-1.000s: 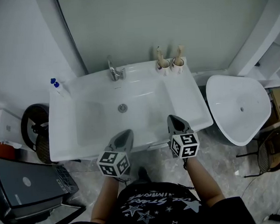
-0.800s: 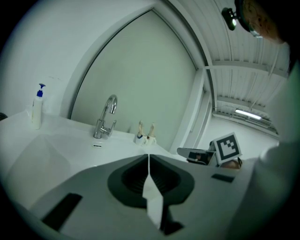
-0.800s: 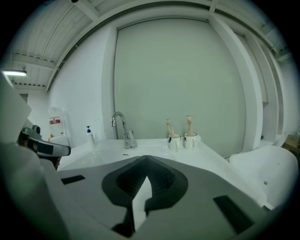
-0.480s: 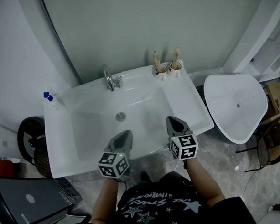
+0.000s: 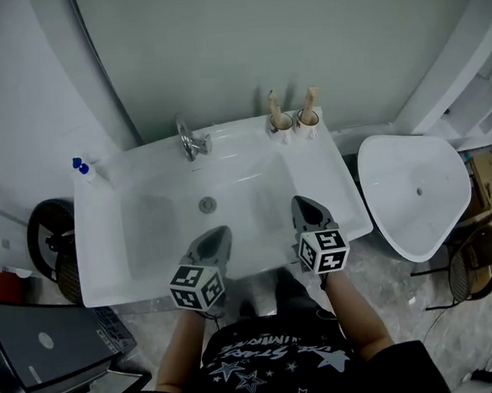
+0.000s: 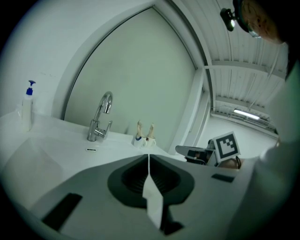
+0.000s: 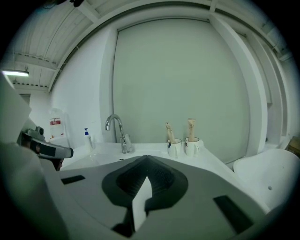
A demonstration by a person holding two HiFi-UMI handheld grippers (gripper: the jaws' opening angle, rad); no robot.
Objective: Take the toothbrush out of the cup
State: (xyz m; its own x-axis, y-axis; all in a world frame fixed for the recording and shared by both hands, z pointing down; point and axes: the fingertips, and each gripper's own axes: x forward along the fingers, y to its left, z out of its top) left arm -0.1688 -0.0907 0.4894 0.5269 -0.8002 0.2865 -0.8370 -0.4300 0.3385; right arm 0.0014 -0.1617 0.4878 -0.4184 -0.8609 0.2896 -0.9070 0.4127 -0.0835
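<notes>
Our left gripper (image 5: 217,234) has its jaws pressed together on nothing. Our right gripper (image 5: 304,202) is closed and empty too. Both hover over the front edge of a white sink (image 5: 98,244). At its back right corner, well apart from both, stand 2 cups, the left cup (image 5: 281,124) just beside the right cup (image 5: 307,122), each holding an upright toothbrush (image 5: 310,99).
</notes>
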